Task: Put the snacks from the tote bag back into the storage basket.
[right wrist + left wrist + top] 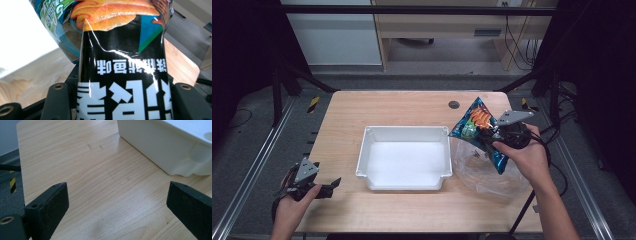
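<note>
The snack bag (477, 131) is shiny blue and black, with orange chips printed on it, and it hangs tilted just right of the white tray (404, 156). The right tongs (498, 134) are clenched on it. The left tongs (332, 186) rest released, left of the tray.

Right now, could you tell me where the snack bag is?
In the high view, the snack bag hangs in the right gripper, above the clear plastic bag, right of the white tray.

A lab test rig – dark metal frame (287, 75), floor rails (254, 165), loose cables (519, 47)
</note>
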Demonstrator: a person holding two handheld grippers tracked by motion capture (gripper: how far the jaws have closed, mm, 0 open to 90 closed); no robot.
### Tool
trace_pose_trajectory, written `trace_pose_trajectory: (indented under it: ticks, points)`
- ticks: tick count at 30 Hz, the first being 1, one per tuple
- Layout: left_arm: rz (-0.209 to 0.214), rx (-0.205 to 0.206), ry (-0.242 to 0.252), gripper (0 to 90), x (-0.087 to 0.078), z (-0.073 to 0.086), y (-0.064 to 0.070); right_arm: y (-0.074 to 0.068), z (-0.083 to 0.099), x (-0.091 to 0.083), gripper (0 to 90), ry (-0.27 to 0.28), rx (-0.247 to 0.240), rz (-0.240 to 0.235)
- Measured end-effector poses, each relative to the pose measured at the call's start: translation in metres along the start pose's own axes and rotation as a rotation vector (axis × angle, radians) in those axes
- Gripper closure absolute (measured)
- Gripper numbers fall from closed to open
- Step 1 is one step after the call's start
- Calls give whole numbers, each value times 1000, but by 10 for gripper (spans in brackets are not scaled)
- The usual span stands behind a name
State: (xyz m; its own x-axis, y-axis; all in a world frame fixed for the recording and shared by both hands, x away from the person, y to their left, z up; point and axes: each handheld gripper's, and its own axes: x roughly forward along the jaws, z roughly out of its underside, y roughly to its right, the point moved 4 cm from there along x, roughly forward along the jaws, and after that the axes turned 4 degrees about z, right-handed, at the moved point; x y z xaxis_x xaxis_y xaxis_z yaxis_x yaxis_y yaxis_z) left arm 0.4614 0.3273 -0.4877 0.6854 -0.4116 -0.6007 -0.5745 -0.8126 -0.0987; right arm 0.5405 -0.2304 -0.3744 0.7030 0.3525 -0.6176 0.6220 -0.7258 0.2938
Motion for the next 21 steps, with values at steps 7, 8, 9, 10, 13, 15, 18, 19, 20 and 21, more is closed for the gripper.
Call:
trace_pose_trajectory:
  ticks: [7, 8, 9, 10, 13, 15, 18, 19, 20, 21]
  points:
    - [-5, -4, -1, 36, -1, 1, -2, -13, -23, 3, 427, 3, -60, -15]
    - [-5, -5, 0, 36, -1, 1, -2, -14, -28, 3, 427, 6, -66, -17]
    - [-4, -5, 0, 36, -1, 1, -1, -16, -32, 3, 427, 10, -69, -23]
    - [-4, -5, 1, 36, -1, 1, -1, -18, -36, 2, 427, 15, -77, -28]
    - [0, -3, 2, 36, -1, 1, 0, -23, -48, 2, 428, 18, -99, -34]
    - [3, -3, 1, 36, 0, 1, 0, -28, -53, 4, 428, 22, -106, -45]
    - [4, -1, 4, 36, -1, 0, 1, -34, -59, 9, 428, 20, -122, -56]
    - [3, -1, 5, 36, -1, 0, 0, -35, -61, 10, 428, 23, -126, -55]
    - [4, 0, 5, 36, -1, 0, 0, -37, -62, 11, 428, 22, -129, -60]
    - [4, 2, 4, 36, -1, -1, 0, -38, -63, 13, 428, 24, -131, -61]
